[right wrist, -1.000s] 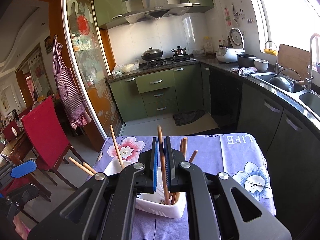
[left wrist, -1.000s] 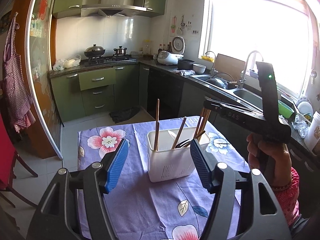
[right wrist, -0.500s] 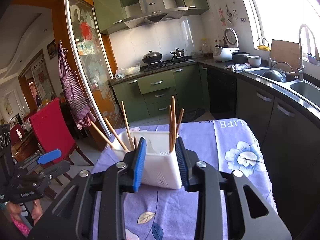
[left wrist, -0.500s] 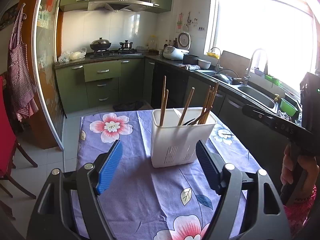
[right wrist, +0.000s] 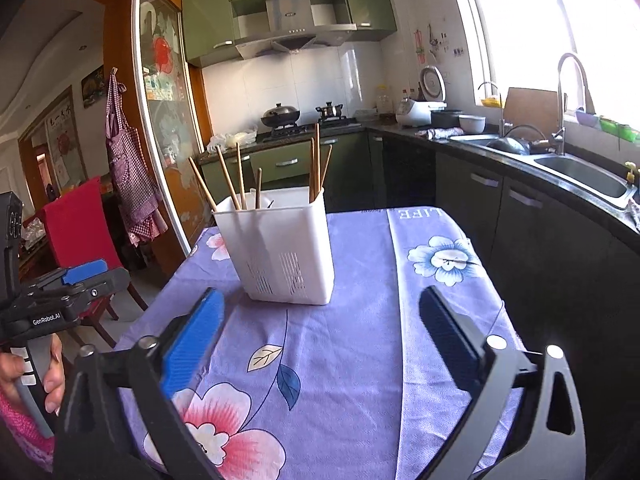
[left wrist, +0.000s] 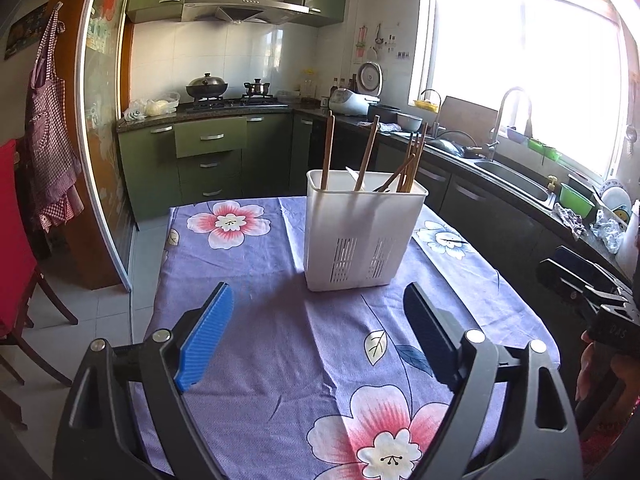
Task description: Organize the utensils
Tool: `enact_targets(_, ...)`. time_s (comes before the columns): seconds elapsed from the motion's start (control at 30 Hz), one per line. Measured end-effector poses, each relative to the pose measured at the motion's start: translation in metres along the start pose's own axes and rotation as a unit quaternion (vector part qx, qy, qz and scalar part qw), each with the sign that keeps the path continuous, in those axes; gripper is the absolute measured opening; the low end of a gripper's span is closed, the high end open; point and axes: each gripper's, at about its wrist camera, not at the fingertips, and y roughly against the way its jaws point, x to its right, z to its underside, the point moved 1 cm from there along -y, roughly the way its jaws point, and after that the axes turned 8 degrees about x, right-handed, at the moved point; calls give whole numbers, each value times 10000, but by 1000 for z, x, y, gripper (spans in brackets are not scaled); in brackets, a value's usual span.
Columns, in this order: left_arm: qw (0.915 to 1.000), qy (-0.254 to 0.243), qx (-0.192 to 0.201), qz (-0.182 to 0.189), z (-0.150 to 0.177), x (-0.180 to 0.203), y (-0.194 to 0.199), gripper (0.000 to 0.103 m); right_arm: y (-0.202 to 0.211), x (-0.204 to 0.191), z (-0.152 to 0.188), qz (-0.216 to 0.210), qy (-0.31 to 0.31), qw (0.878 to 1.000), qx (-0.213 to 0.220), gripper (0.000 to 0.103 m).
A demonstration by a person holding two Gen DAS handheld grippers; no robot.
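Observation:
A white slotted utensil holder [left wrist: 362, 236] stands on the purple flowered tablecloth [left wrist: 280, 340], also in the right wrist view [right wrist: 282, 250]. Several wooden chopsticks [left wrist: 327, 148] and a dark utensil stand inside it; they also show in the right wrist view [right wrist: 316, 164]. My left gripper [left wrist: 316, 332] is open and empty, well short of the holder. My right gripper [right wrist: 320, 340] is open and empty, also back from the holder. The right gripper's body shows at the right edge of the left wrist view [left wrist: 592, 292].
A red chair [right wrist: 80, 224] stands left of the table. Green cabinets and a counter with a sink [right wrist: 576, 168] run along the right. A stove with pots [left wrist: 228, 92] is at the back. The table edge [right wrist: 504, 300] is near on the right.
My right gripper let go of a chopstick into the holder, opened wide and pulled back. Both grippers have moved back from the holder.

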Motion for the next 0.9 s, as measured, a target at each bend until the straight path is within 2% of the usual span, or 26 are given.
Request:
enact_targets(0.07, 9999, 23, 99, -46, 1, -1, 8, 90, 10, -8, -2, 104, 142, 9998, 127, 98)
enact_targets(0.2, 9996, 143, 241, -42, 1, -4, 20, 93, 18, -18, -10, 233, 293, 9990, 233, 98)
enact_targets(0.4, 9994, 170, 293, -79, 1, -2, 29, 95, 23, -23, -12, 427, 379, 9980, 278, 98)
enact_targets(0.57, 9990, 132, 399, -132, -1, -1, 38, 96, 24, -22, -12, 460, 381, 9980, 223, 98)
enact_targets(0.9, 9992, 138, 359, -111, 0, 0, 41, 96, 30, -22, -13, 442, 399, 9979, 236, 98)
